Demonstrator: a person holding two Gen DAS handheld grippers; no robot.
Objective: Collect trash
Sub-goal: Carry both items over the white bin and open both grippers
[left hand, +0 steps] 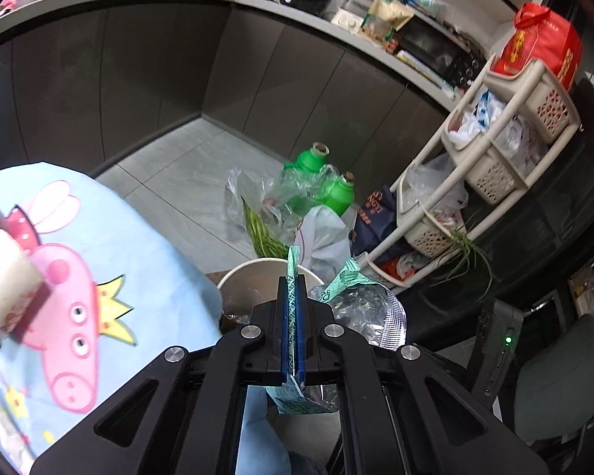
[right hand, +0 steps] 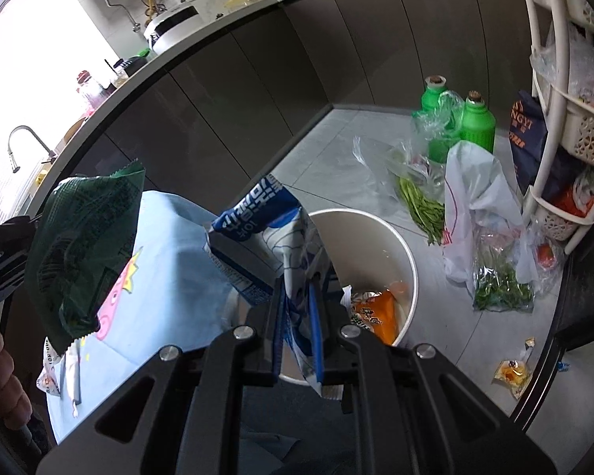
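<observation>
Wrapper (right hand: 257, 233) upright in right tool (right hand: 297, 340)

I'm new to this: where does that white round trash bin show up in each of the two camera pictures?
Left wrist view: the white bin sits at lower centre, mostly hidden behind the left gripper, which pinches a green wrapper.
Right wrist view: the bin is at centre right, its open mouth visible just beyond the right gripper.
Shared landmark: the two green bottles on the floor beyond the bin.
</observation>
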